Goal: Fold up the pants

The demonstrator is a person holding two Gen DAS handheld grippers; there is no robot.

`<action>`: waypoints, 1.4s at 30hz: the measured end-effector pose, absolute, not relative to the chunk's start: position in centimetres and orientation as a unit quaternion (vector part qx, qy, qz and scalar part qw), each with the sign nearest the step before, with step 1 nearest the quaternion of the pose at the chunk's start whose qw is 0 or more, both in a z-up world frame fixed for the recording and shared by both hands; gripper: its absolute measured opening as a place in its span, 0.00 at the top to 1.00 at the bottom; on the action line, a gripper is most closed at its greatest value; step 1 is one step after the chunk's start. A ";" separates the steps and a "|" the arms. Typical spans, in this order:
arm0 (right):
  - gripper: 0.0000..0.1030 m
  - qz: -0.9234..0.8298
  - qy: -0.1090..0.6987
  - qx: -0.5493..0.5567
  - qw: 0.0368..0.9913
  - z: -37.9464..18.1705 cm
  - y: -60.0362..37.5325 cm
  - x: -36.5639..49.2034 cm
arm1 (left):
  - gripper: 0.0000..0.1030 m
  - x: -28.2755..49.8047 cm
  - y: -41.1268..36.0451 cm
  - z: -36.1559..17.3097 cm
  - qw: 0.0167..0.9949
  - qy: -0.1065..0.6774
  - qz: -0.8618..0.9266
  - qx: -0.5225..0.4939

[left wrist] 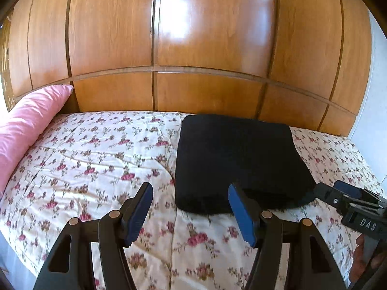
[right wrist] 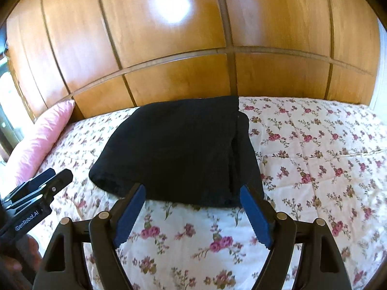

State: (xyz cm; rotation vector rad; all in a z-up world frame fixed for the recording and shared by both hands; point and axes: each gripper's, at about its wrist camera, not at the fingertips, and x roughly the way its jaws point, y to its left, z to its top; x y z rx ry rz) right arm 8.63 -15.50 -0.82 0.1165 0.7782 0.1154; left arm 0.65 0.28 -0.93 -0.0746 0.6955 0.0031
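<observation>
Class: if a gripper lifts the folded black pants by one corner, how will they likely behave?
The black pants are soft layered cloth, so they would probably sag and unfold. They look thick, so likely fairly heavy. Pushed across the floral bedspread, they would probably drag and bunch, not roll.

Black pants [left wrist: 239, 159] [right wrist: 179, 149] lay folded into a thick, roughly square bundle, flat on the bed. Layered fold edges ran along the bundle's right side. It sat just ahead of both pairs of fingers, untouched.
</observation>
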 end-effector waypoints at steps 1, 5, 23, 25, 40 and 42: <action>0.21 0.057 0.378 0.053 0.922 -0.8 -15.3 8.4 | 0.36 0.3 0.2 -1.1 0.939 0.342 0.000 -0.040; 0.21 0.059 0.379 0.048 0.922 -0.9 -14.9 7.7 | 0.34 -0.8 -0.3 -1.4 0.938 0.345 -0.004 -0.045; 0.21 0.045 0.394 0.064 0.916 -1.6 -15.2 6.7 | 0.24 -2.3 -0.8 -1.9 0.934 0.354 0.022 -0.035; 0.21 0.047 0.395 0.064 0.915 -1.7 -15.2 6.7 | 0.24 -2.4 -0.8 -2.0 0.934 0.356 0.025 -0.034; 0.21 0.050 0.398 0.064 0.914 -1.7 -15.1 6.6 | 0.24 -2.8 -0.3 -1.5 0.936 0.349 0.031 -0.038; 0.21 0.051 0.398 0.064 0.914 -1.6 -15.1 6.6 | 0.24 -2.9 -0.2 -1.4 0.936 0.347 0.033 -0.039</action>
